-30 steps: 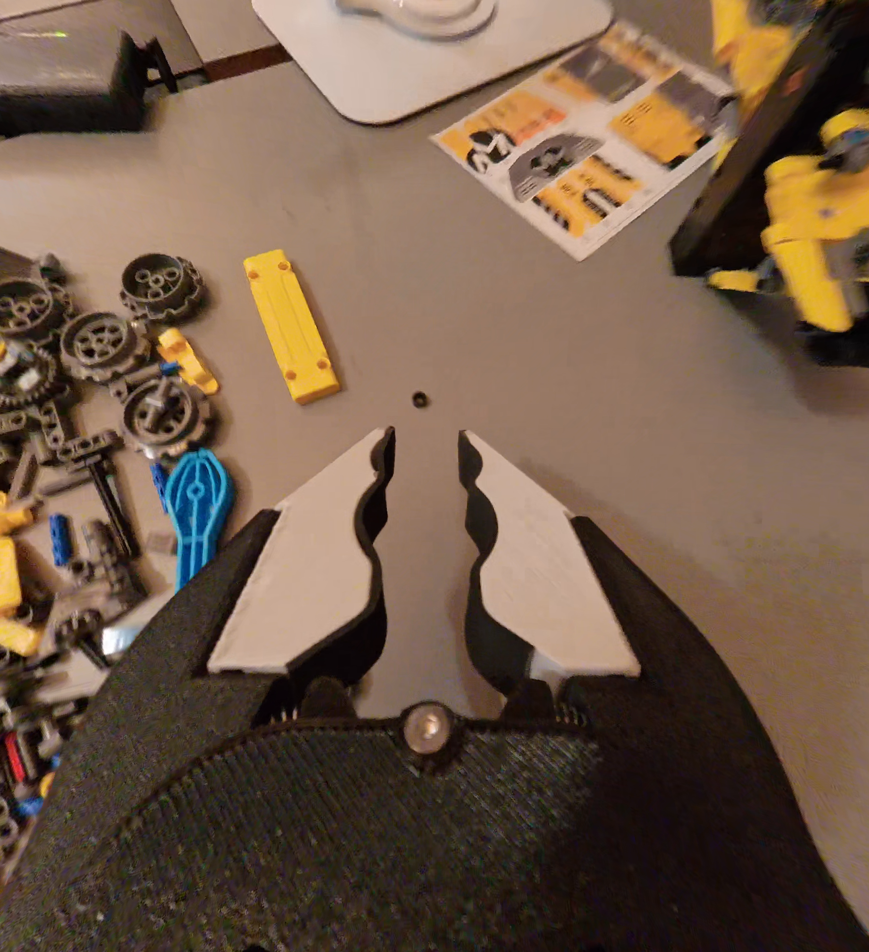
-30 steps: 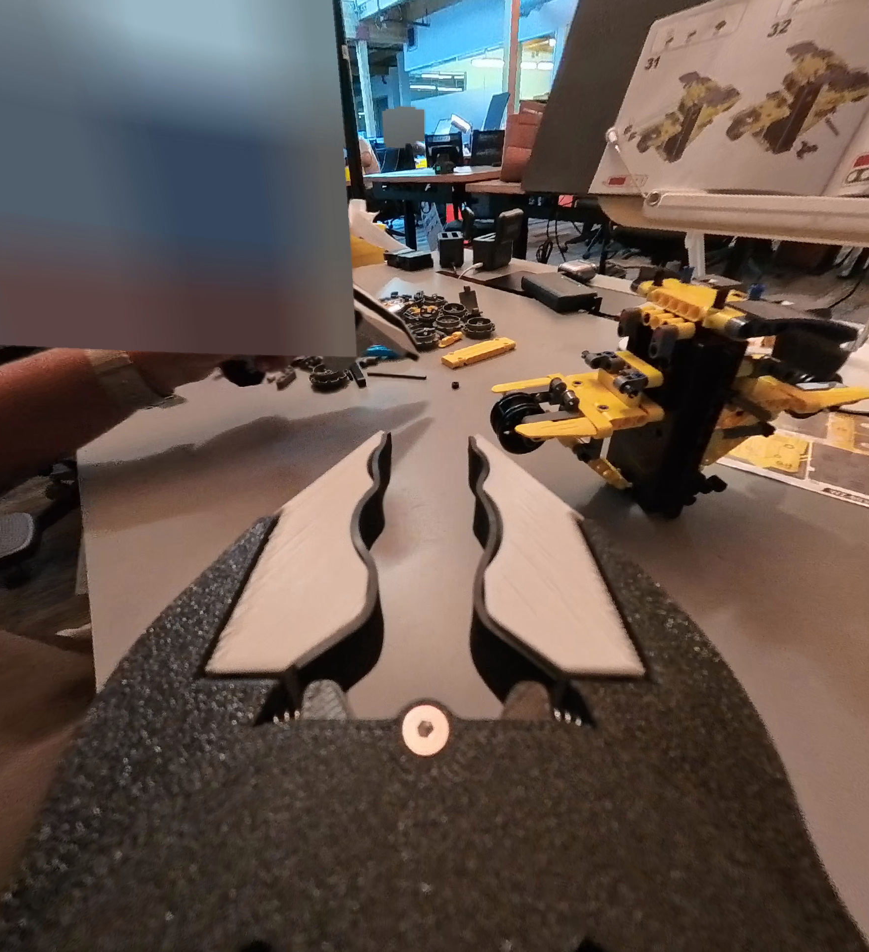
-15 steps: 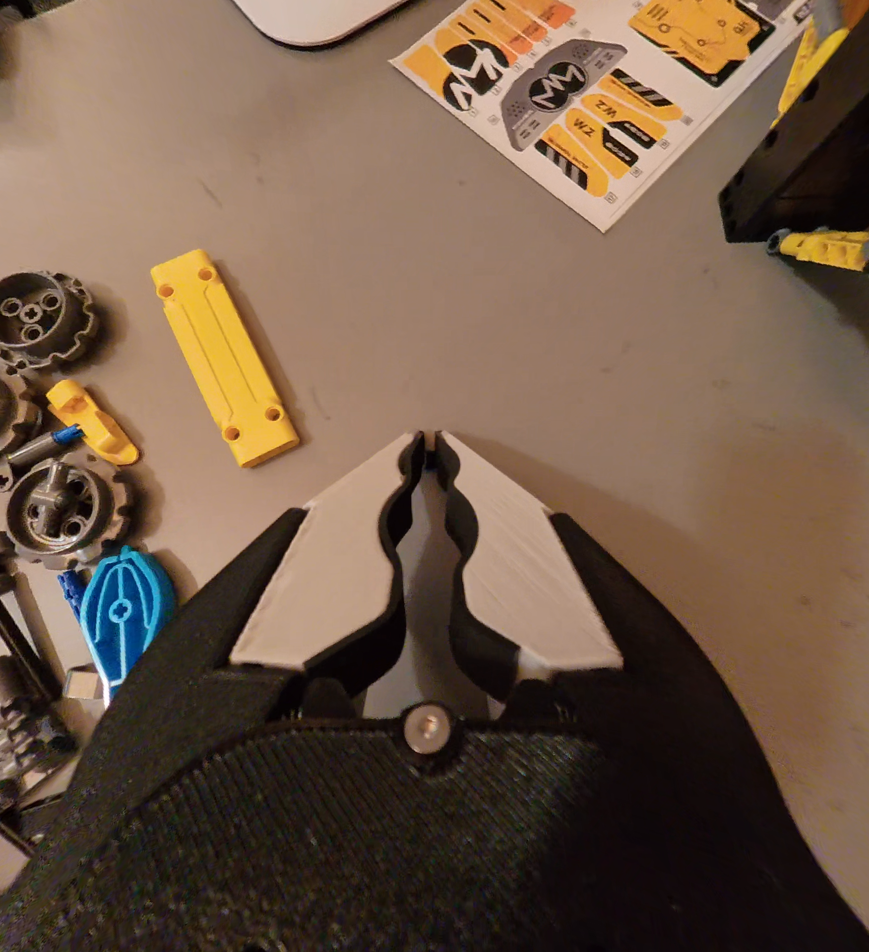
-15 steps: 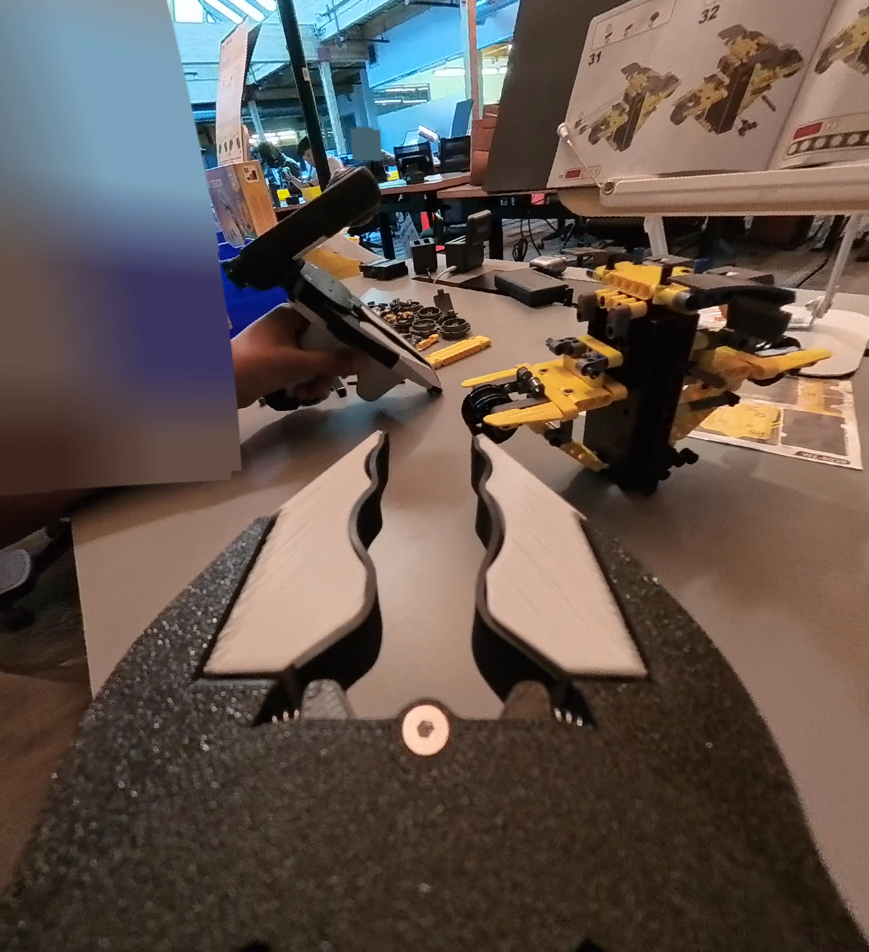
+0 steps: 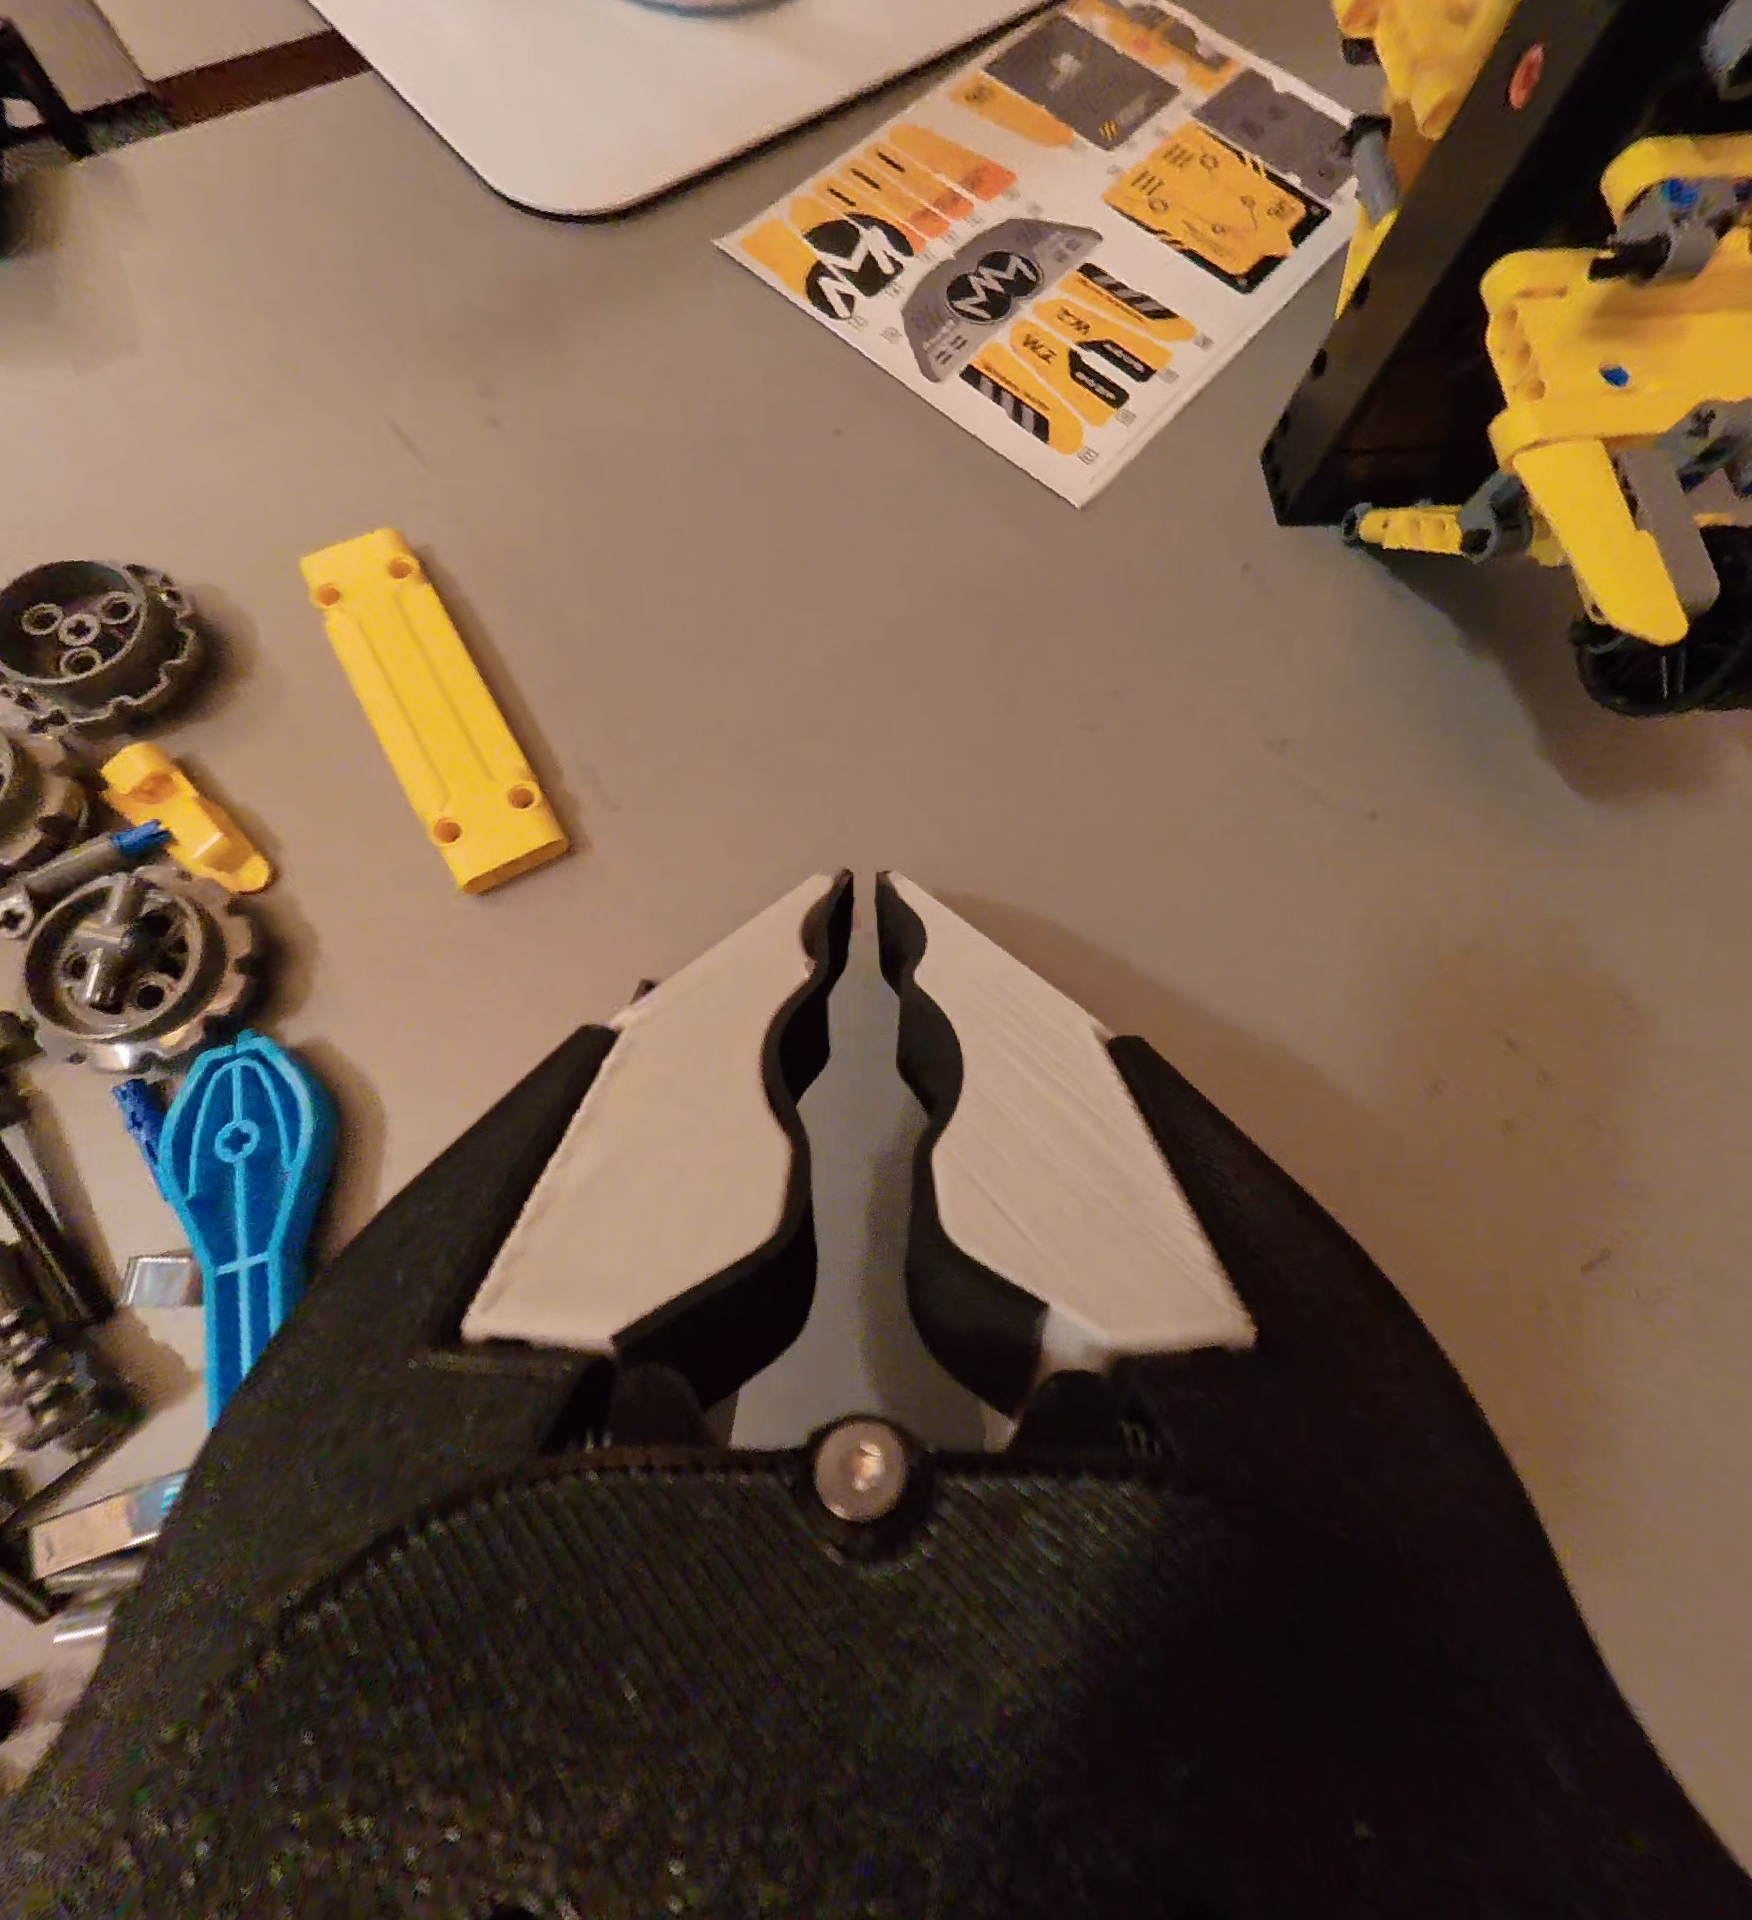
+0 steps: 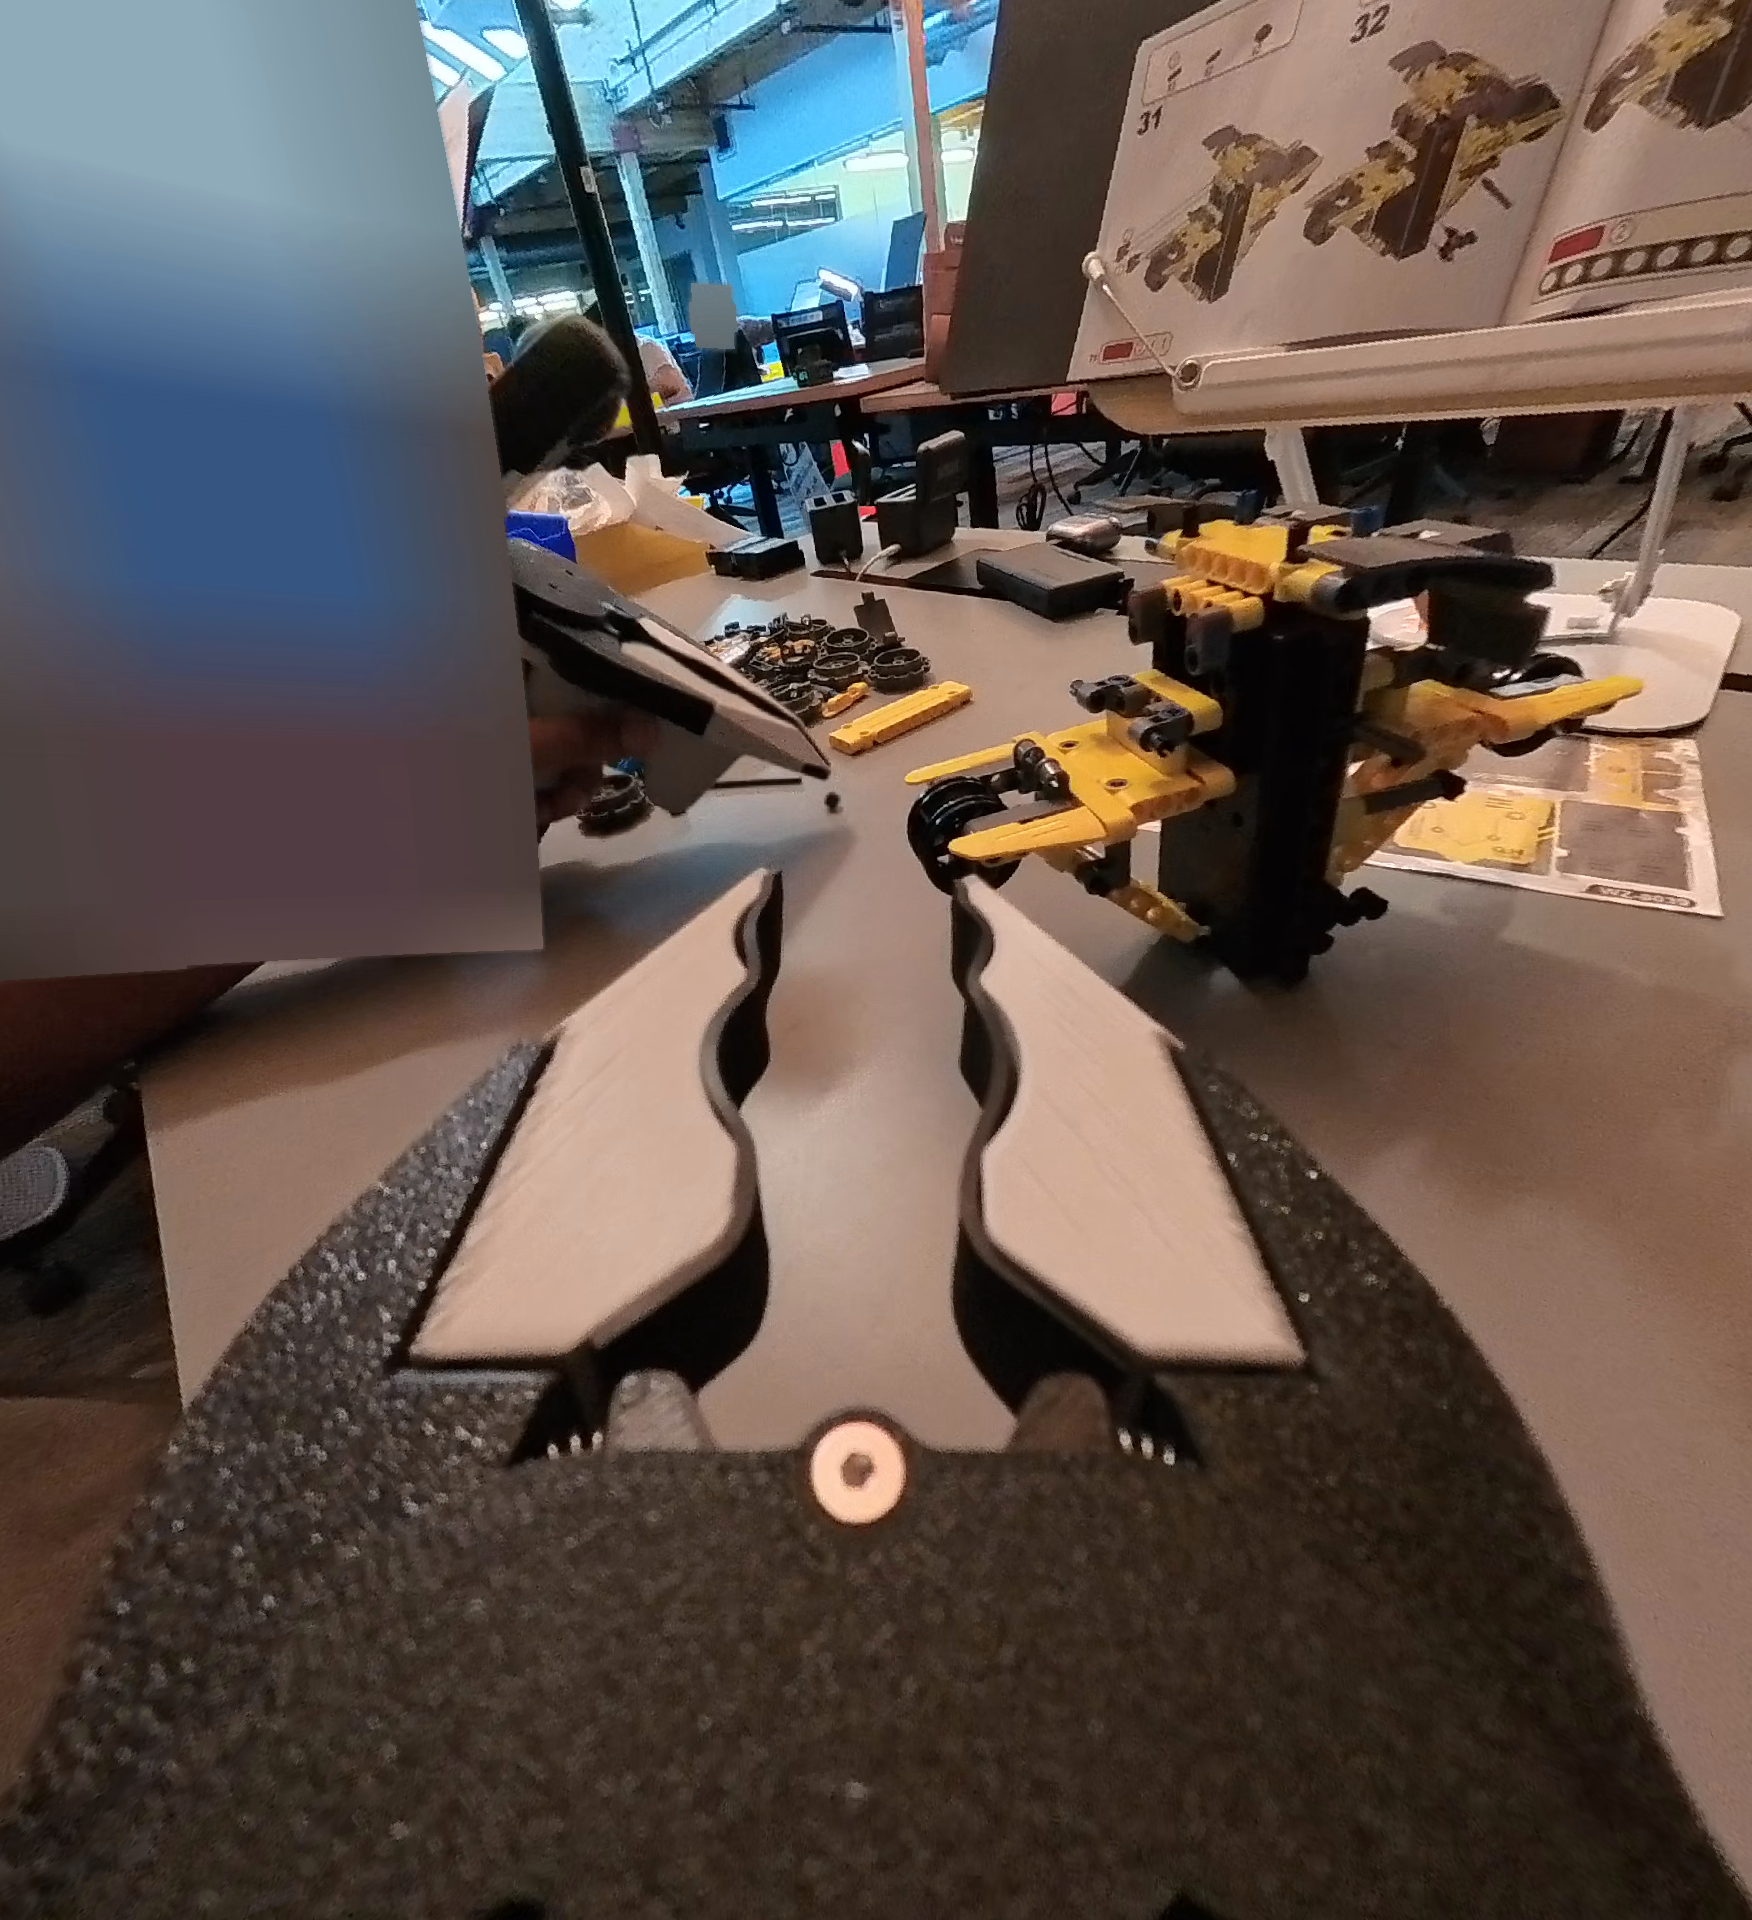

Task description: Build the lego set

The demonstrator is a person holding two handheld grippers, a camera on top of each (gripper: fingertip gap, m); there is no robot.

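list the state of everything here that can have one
left gripper: jaws nearly closed, nothing seen between them
right gripper: jaws open, empty
model: standing upright
booklet: open, propped up
sticker sheet: lying flat
yellow plate: loose, lying flat
blue tool: lying flat
wheels: loose, on their sides

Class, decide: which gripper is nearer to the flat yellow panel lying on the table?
Left. The left gripper hovers just beside the yellow panel, tips nearly closed. The right gripper sits farther back, open, near the yellow and black model.
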